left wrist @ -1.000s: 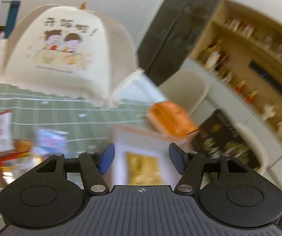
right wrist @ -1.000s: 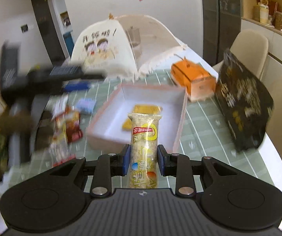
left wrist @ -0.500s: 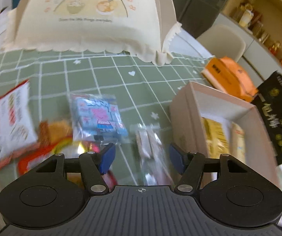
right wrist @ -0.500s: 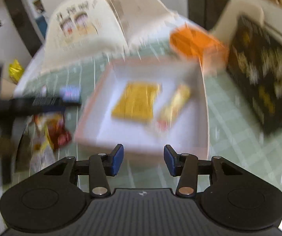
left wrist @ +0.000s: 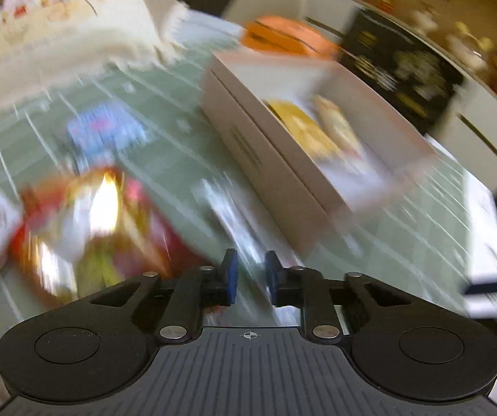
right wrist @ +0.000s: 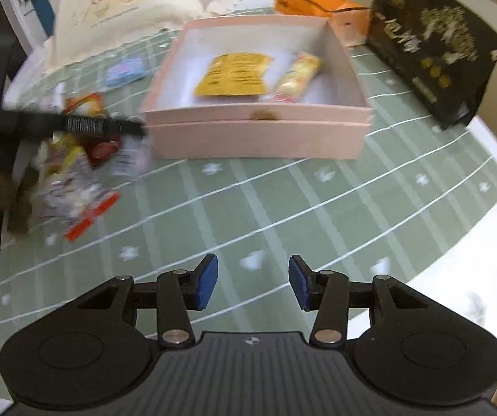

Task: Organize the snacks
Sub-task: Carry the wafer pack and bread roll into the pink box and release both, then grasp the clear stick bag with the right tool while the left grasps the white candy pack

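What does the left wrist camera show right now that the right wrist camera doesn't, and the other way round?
Only the left wrist view shows the left gripper, its jaws nearly together over a blurred clear packet. Only the right wrist view shows the open, empty right gripper above the green checked tablecloth. Both show the pink cardboard box holding a yellow flat packet.
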`<state>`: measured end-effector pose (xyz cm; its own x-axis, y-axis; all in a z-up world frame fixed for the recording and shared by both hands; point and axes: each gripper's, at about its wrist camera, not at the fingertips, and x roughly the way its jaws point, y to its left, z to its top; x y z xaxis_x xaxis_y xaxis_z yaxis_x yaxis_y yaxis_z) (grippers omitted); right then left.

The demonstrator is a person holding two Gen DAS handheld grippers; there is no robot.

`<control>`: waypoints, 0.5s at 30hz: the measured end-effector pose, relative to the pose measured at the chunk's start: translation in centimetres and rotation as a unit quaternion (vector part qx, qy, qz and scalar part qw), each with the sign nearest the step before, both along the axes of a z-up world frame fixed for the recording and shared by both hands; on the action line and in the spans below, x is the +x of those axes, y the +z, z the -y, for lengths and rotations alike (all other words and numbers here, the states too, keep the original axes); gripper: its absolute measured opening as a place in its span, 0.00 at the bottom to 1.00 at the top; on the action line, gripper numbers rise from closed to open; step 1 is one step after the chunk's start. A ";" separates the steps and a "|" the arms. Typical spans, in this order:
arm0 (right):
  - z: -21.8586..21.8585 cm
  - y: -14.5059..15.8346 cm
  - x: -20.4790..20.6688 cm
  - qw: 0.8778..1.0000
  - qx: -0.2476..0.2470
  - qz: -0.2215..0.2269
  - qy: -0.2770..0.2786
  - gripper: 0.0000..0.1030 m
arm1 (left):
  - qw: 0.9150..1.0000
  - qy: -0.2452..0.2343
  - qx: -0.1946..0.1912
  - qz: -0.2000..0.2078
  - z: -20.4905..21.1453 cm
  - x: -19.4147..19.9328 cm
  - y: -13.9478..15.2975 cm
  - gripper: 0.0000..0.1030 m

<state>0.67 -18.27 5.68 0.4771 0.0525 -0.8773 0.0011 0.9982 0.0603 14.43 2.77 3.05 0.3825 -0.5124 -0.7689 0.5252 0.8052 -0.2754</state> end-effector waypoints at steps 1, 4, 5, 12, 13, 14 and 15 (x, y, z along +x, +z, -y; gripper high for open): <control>-0.7 0.0 -0.1 1.000 0.007 0.002 0.006 0.45 | 1.000 -0.009 -0.009 -0.016 -0.4 -1.0 -0.1 0.20; -3.0 0.0 0.4 1.000 0.015 0.010 0.022 0.48 | 0.998 -0.009 -0.031 -0.049 -2.6 -3.6 0.1 0.20; -3.9 0.1 0.7 0.999 0.014 0.012 0.026 0.48 | 0.998 0.005 -0.036 -0.049 -3.6 -4.3 0.4 0.20; -8.8 -1.1 7.3 0.998 0.034 0.036 0.037 0.48 | 0.990 0.118 -0.065 -0.044 -10.1 -7.1 2.9 0.22; -9.3 -1.6 8.6 0.998 0.032 0.038 0.030 0.48 | 0.990 0.123 -0.059 -0.045 -10.6 -7.3 3.2 0.23; -9.7 -2.1 9.8 0.999 0.030 0.039 0.021 0.48 | 0.989 0.127 -0.052 -0.048 -11.1 -7.7 3.4 0.23; -10.1 -2.5 10.7 0.999 0.028 0.038 0.012 0.48 | 0.989 0.129 -0.048 -0.052 -11.5 -7.9 3.4 0.23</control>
